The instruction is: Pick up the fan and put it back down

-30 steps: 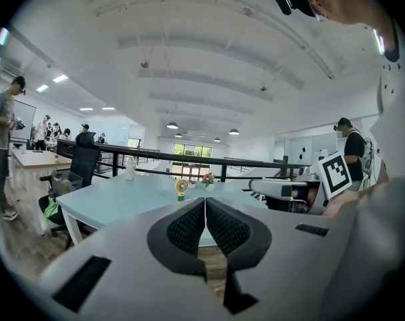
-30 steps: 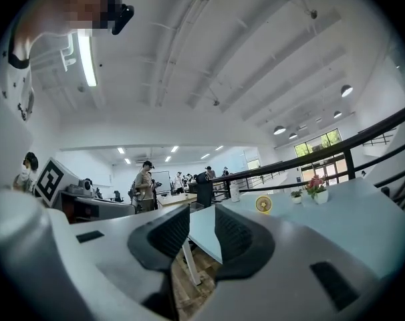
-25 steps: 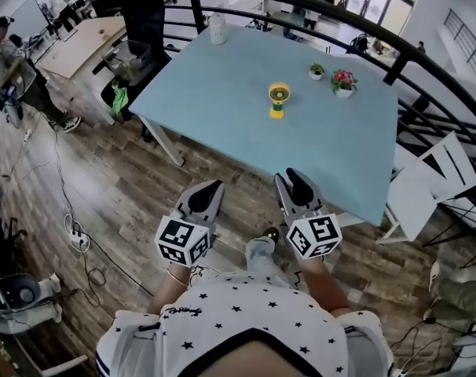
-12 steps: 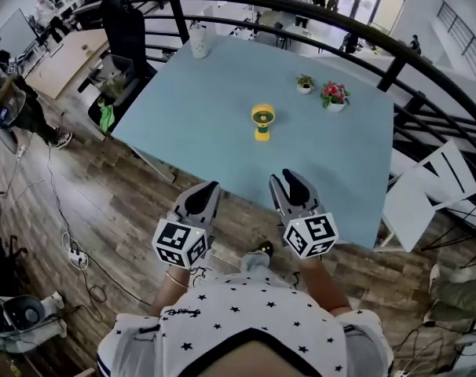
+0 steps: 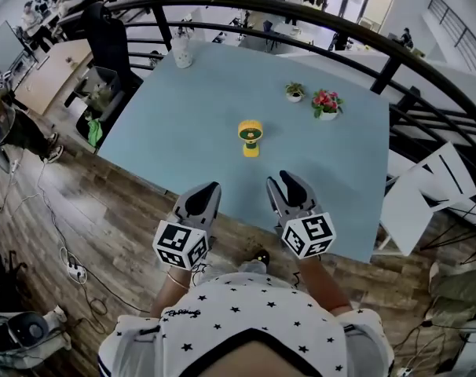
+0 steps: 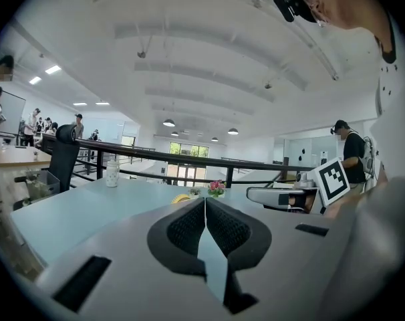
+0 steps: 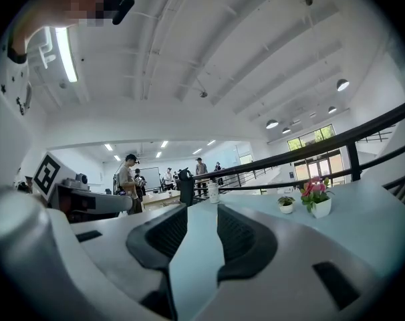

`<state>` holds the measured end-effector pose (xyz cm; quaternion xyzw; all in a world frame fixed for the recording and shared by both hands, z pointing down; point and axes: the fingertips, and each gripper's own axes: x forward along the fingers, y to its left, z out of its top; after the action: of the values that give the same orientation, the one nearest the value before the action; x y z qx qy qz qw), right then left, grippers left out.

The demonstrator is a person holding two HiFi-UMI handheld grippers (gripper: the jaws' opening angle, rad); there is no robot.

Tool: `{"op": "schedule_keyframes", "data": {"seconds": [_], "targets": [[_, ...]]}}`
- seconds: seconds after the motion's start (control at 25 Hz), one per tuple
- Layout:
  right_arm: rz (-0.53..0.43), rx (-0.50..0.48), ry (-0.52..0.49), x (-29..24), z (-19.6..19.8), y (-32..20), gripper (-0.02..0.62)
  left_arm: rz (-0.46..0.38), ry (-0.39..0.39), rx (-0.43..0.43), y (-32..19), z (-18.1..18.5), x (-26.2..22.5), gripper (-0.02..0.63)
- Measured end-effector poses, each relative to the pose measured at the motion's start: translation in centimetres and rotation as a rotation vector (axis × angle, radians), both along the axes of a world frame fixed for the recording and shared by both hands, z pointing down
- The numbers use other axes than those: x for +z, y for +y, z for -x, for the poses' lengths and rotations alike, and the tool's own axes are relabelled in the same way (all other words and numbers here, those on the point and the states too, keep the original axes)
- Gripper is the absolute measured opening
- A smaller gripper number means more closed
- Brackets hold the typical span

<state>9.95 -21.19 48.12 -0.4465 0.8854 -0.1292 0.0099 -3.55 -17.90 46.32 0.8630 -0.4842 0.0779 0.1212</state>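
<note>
Tabletop [image 5: 183,108] and fan [image 5: 250,137] now lie closer to the person [image 5: 246,320].

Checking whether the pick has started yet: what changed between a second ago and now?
The person stepped up to the table. The left gripper and right gripper were over the floor and now reach over the table's near edge. The right gripper's jaws have just been opening, with nothing between them. Nothing was grasped. Unchanged: the yellow fan stands untouched, the potted pink flowers are in place, and the left gripper's jaws are together.
</note>
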Motion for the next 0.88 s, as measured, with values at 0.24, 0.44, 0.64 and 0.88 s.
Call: {"op": "schedule_keyframes", "data": {"seconds": [0.24, 0.44, 0.64, 0.88], "targets": [[0.033, 0.031, 0.033, 1.3, 0.5, -2.0, 0.130, 0.043, 0.002, 0.010, -2.3, 1.1, 1.6, 0.029], [0.053, 0.082, 0.074, 2.3, 1.5, -4.2, 0.142, 0.040, 0.011, 0.104, -6.4, 1.1, 1.6, 0.029], [0.077, 0.149, 0.092, 3.2, 3.5, -6.9, 0.160, 0.007, 0.012, 0.174, -11.5, 2.8, 0.3, 0.029], [0.137, 0.189, 0.146, 5.2, 3.4, -6.6, 0.176, 0.033, 0.014, 0.183, -12.4, 3.8, 0.8, 0.029]]}}
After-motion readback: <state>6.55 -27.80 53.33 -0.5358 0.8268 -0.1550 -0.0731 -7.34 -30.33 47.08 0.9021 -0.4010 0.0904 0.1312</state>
